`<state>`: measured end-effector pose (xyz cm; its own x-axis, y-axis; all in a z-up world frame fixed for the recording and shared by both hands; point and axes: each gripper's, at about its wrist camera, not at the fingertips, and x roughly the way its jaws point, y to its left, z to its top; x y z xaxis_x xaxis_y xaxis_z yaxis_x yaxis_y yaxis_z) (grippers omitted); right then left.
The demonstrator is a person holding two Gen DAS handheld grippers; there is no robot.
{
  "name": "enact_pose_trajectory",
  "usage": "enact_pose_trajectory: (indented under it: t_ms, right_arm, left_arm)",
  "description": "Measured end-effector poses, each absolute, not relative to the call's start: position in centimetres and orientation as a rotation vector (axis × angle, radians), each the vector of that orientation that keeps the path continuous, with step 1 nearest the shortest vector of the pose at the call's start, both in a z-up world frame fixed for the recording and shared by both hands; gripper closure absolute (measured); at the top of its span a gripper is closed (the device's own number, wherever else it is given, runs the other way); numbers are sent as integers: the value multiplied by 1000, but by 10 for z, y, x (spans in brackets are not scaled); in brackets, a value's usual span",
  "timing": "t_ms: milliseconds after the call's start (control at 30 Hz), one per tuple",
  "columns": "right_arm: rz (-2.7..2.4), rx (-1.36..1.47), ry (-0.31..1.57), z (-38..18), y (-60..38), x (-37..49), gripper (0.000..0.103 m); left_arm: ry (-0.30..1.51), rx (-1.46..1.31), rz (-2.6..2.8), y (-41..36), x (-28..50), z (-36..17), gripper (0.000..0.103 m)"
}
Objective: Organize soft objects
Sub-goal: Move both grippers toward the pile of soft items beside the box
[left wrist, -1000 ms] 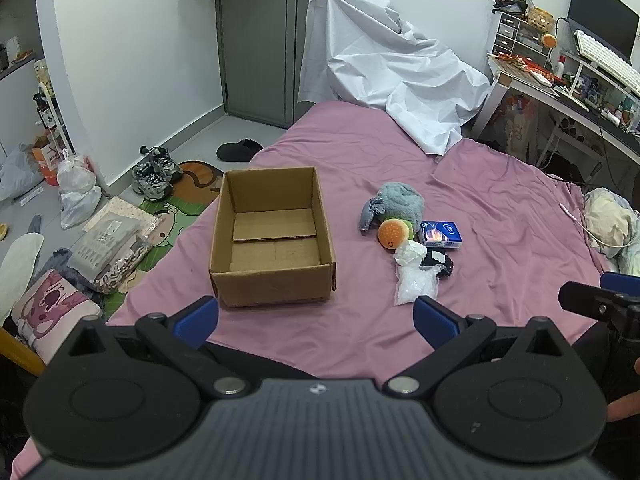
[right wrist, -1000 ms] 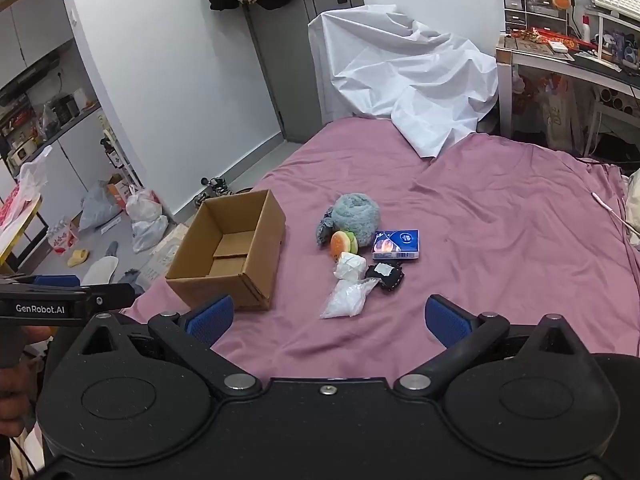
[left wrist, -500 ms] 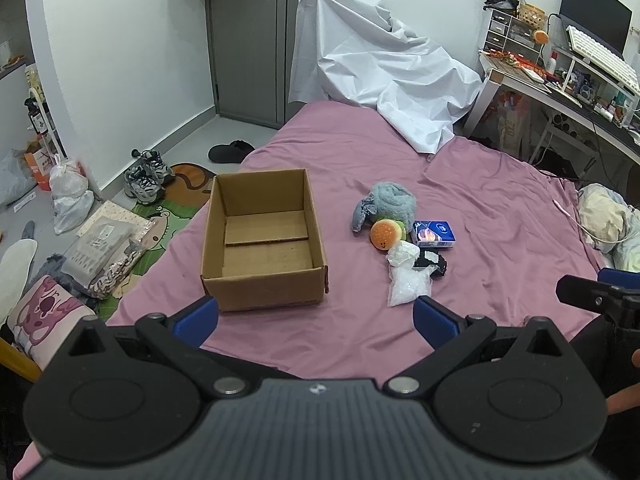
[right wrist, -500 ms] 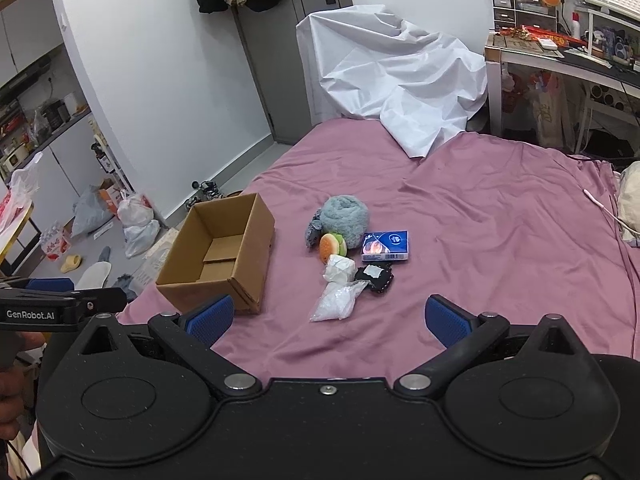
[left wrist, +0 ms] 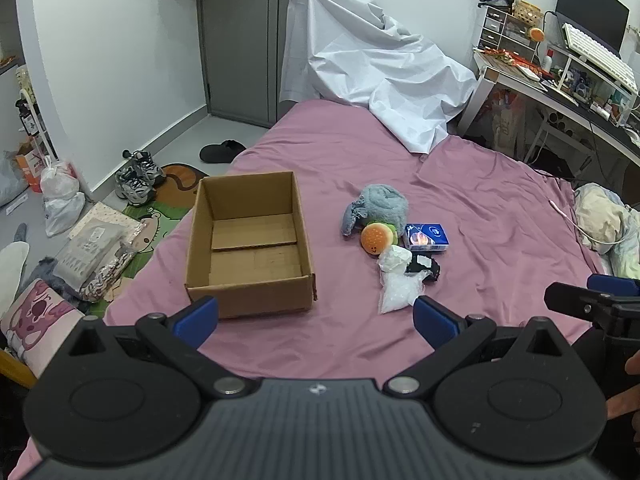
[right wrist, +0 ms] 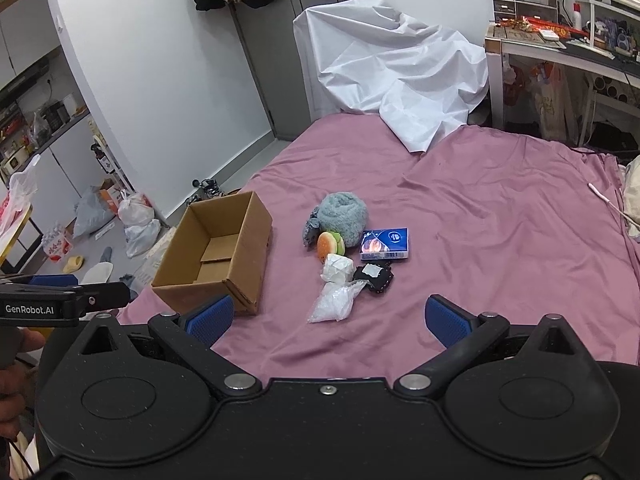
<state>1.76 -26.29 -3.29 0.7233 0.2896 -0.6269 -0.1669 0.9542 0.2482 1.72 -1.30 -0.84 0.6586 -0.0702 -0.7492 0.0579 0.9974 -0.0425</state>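
Observation:
An empty open cardboard box point(left wrist: 250, 240) point(right wrist: 216, 256) sits on the purple bedspread point(left wrist: 480, 216). To its right lies a cluster: a grey fluffy plush point(left wrist: 378, 208) point(right wrist: 344, 216), a burger-shaped toy point(left wrist: 376, 239) point(right wrist: 330, 245), a blue tissue pack point(left wrist: 426, 237) point(right wrist: 384, 244), a white wad point(left wrist: 394, 258) point(right wrist: 338, 268), a black pouch point(left wrist: 422, 268) point(right wrist: 374, 276) and a clear plastic bag point(left wrist: 398, 292) point(right wrist: 334, 304). My left gripper point(left wrist: 316, 316) is open and empty, short of the box and the bag. My right gripper point(right wrist: 328, 318) is open and empty, short of the bag.
A white sheet point(left wrist: 372, 76) drapes over something at the bed's far end. A cluttered desk point(left wrist: 560, 80) stands at the right. Shoes point(left wrist: 136, 178), bags and packages lie on the floor left of the bed. A pillow point(left wrist: 604, 216) lies at the right edge.
Both grippers have drifted slightly, so the box and the cluster shifted a little left in the right wrist view. Nothing was taken hold of; both stay open.

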Motion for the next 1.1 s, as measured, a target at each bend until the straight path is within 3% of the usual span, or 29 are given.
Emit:
enact_pose_trajectory:
  t_ms: [1100]
  right_arm:
    - [245, 315, 847, -82, -302, 118, 0]
  left_arm:
    - [936, -74, -106, -66, 101, -75, 1]
